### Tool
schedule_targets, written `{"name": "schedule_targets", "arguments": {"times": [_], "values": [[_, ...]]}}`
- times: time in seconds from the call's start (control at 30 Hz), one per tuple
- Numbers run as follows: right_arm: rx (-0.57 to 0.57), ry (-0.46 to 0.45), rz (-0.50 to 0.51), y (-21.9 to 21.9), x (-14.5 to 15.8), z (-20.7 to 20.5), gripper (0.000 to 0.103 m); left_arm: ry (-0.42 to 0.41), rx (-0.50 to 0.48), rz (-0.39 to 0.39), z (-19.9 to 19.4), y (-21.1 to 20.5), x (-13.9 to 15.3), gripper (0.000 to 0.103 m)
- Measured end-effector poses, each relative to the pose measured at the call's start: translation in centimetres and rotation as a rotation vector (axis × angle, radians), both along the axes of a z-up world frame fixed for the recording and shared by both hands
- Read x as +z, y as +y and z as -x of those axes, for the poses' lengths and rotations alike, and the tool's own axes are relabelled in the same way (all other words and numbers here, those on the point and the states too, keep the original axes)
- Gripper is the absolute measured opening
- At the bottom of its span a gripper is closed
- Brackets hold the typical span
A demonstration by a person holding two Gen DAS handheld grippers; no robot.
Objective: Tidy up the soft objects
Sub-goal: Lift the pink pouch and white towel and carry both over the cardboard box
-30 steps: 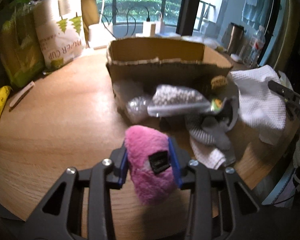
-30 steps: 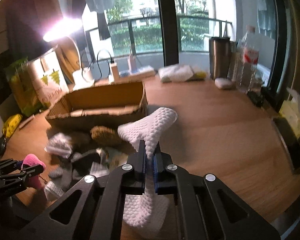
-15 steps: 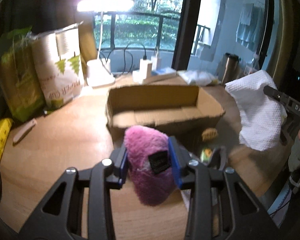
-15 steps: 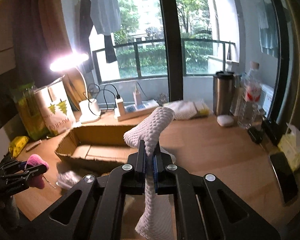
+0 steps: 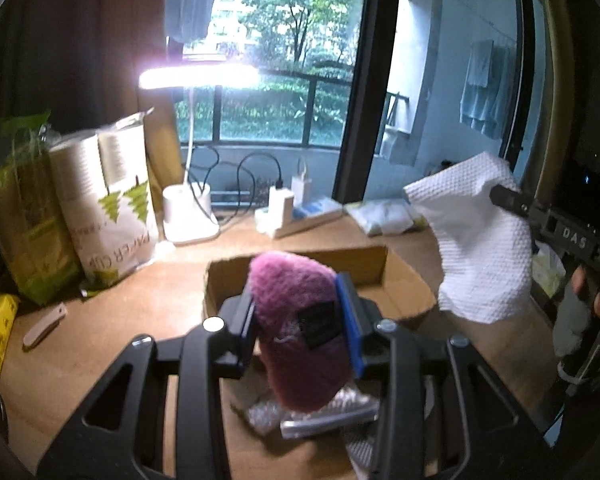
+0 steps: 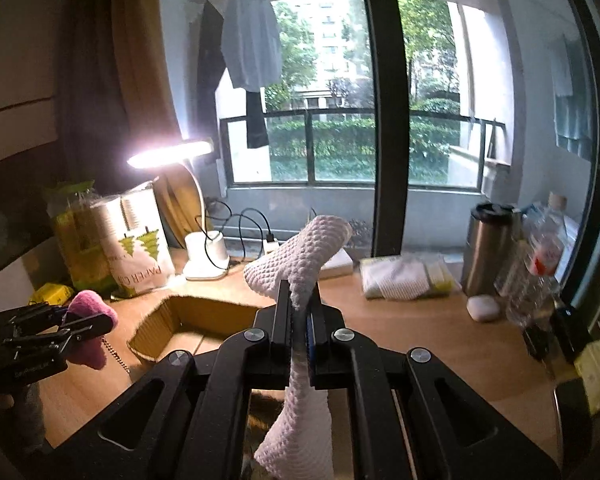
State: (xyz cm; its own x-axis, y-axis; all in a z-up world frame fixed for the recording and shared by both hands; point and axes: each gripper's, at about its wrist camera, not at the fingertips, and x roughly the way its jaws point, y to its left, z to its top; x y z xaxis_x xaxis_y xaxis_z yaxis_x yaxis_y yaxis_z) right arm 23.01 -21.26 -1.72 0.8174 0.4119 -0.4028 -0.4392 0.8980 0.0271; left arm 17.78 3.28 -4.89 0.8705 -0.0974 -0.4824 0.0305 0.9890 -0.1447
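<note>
- Left gripper: jaws clamped on pink plush toy, blue pads squeezing its sides; toy sits upright, black label facing the camera, lower part hanging free below the pads.
- Right gripper: jaws nearly together, pinching white waffle cloth at a gathered fold; one end sticks up past the jaws, the rest drapes down.
- Both items are off the desk, held in the air on the near side of the cardboard box; looks like carry-to-box, one soft thing per hand.
- Box is open on top, looks empty, just beyond the toy in the left view; probably the drop target, judged from the task.
- Below the left gripper, near edge: bubble-wrap-like bags on the desk, not yet sorted.
- Far left: paper cup pack and green bag standing by the lit desk lamp; not in the way.
- Far right of the right view: steel tumbler, bottle, folded white cloth on the desk, well clear of the box.
</note>
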Motion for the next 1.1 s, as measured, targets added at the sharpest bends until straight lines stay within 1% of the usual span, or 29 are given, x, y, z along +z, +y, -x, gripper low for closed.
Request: {"name": "schedule_targets", "arguments": {"times": [0.23, 0.4, 0.7, 0.87, 1.1], "values": [[0.025, -0.022, -0.012, 1.1, 0.5, -1.9, 0.006, -0.076, -0.015, 0.006, -1.7, -0.2, 1.5, 0.037], [0.039, -0.014, -0.011, 1.9, 0.0, -3.6, 0.006, -0.095, -0.03, 0.021, -3.6, -0.6, 1.2, 0.037], [0.067, 0.053, -0.013, 2.7, -2.9, -6.7, 0.006, -0.032, -0.047, 0.052, -6.8, -2.0, -1.0, 0.037], [0.064, 0.137, -0.023, 2.8, -5.8, -8.5, 0.006, 0.021, -0.058, 0.068, -8.3, -2.7, -2.6, 0.037], [0.065, 0.229, 0.012, 3.3, -9.5, -9.5, 0.006, 0.097, -0.073, 0.087, -10.0, -3.4, -4.7, 0.038]]}}
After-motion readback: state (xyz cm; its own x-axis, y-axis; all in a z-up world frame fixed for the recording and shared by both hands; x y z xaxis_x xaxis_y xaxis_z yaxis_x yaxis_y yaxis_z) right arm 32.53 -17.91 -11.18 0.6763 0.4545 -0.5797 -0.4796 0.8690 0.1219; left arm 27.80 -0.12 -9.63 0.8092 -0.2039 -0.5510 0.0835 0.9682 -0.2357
